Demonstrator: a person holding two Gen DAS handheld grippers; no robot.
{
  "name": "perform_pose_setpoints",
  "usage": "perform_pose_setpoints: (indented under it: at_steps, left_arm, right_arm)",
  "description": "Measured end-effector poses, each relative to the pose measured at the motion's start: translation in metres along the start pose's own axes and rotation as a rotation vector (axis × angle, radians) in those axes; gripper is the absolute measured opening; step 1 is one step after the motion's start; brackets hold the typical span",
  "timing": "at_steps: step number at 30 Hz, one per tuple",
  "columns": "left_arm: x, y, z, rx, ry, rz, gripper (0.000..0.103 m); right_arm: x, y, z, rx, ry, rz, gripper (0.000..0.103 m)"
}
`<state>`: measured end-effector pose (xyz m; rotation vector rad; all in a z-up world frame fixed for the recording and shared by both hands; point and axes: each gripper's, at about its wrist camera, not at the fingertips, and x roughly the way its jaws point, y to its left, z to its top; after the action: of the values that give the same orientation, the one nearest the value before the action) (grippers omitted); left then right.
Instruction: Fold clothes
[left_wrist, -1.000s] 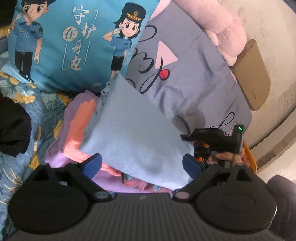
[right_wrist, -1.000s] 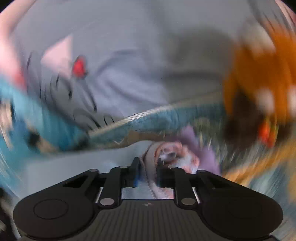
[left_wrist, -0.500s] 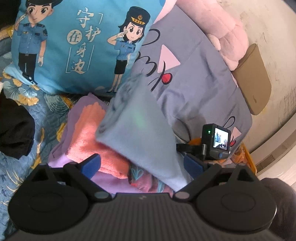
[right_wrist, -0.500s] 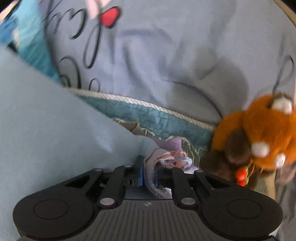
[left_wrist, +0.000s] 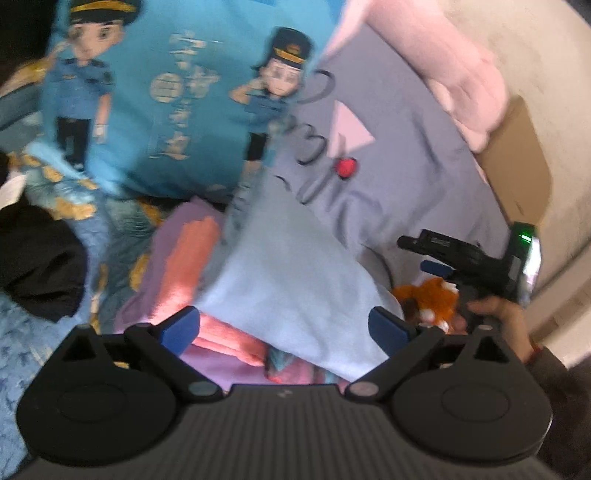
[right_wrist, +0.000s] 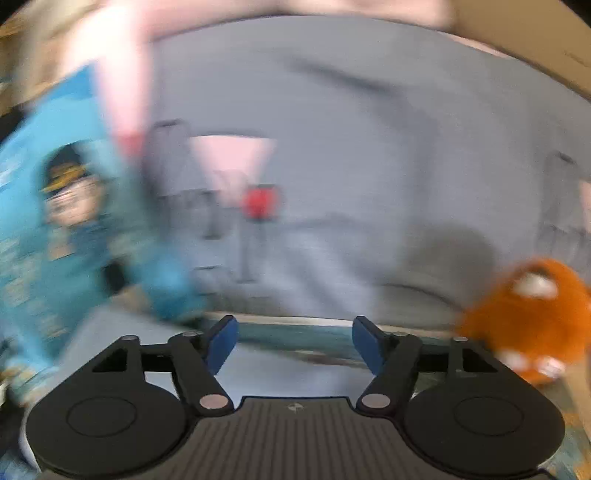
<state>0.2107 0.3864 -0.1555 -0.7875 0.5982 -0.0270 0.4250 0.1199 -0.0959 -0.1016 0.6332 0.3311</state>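
Light blue garment (left_wrist: 295, 280): a flat, folded-looking panel in the centre of the left wrist view, lying across an orange-pink towel (left_wrist: 192, 280) and a lilac cloth (left_wrist: 162, 243); its upper corner points toward the blue cartoon pillow (left_wrist: 162, 110).
Left gripper (left_wrist: 284, 328): spread wide, blue pads on either side of the garment's near edge, nothing between them.
Right gripper (right_wrist: 293, 338): also spread wide and holding nothing; in the left wrist view it sits at right of frame with a hand (left_wrist: 495, 317) on its grip, above an orange plush toy (left_wrist: 428, 299).
Right view: heavily blurred, so the garment's right edge cannot be read there; the grey-lilac bedding (right_wrist: 369, 166) fills most of it.
Stage, as a judgement: the piece looks like it rests on a stack, but whether another fold is due cannot be told.
Doing it well: any fresh pinch should take the whole thickness at a corner, not one layer, with both sides kept level so the edges line up.
Risk: the soft stack underneath could drag along; the plush toy lies near the right edge.
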Motion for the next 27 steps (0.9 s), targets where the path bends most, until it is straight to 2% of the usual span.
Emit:
perform_pose_setpoints:
  at_steps: [3,6,9,10,15,16,18,20,22,24,26,27]
  left_arm:
    - [-0.007,0.017,0.008,-0.051,-0.015,0.004,0.1]
    - [-0.019,0.035,0.017,-0.098,-0.058,0.037,0.1]
    - [-0.027,0.055,0.024,-0.187,-0.09,0.067,0.101]
    - [-0.028,0.061,0.026,-0.21,-0.093,0.069,0.101]
    - [-0.029,0.059,0.028,-0.167,-0.102,0.131,0.101]
    - [-0.029,0.058,0.028,-0.157,-0.104,0.144,0.101]
    - [-0.026,0.05,0.025,-0.122,-0.086,0.123,0.102]
    - [-0.02,0.042,0.02,-0.097,-0.057,0.098,0.102]
    - [-0.015,0.034,0.016,-0.068,-0.033,0.09,0.102]
    - [-0.011,0.026,0.011,-0.032,-0.019,0.104,0.102]
    - [-0.006,0.017,0.006,0.005,-0.005,0.118,0.102]
    - [-0.004,0.013,0.004,0.023,0.002,0.125,0.102]
  right_arm:
    - [0.024,0.043,-0.003,-0.039,0.066,0.135,0.069]
    - [0.06,0.078,-0.008,-0.048,0.157,0.137,0.069]
    - [0.095,0.105,-0.036,-0.158,0.277,0.066,0.07]
    - [0.093,0.105,-0.037,-0.158,0.272,0.064,0.071]
    - [0.071,0.097,-0.035,-0.12,0.205,0.077,0.075]
    - [0.067,0.095,-0.035,-0.113,0.192,0.079,0.07]
    - [0.058,0.092,-0.034,-0.098,0.165,0.084,0.066]
    - [0.025,0.07,-0.031,-0.01,0.09,0.067,0.069]
    - [0.004,0.042,-0.04,0.082,0.052,0.014,0.082]
    - [-0.011,0.011,-0.054,0.186,0.05,-0.038,0.084]
    - [-0.002,-0.013,-0.071,0.237,0.146,-0.063,0.083]
    - [0.007,-0.016,-0.082,0.196,0.205,-0.063,0.083]
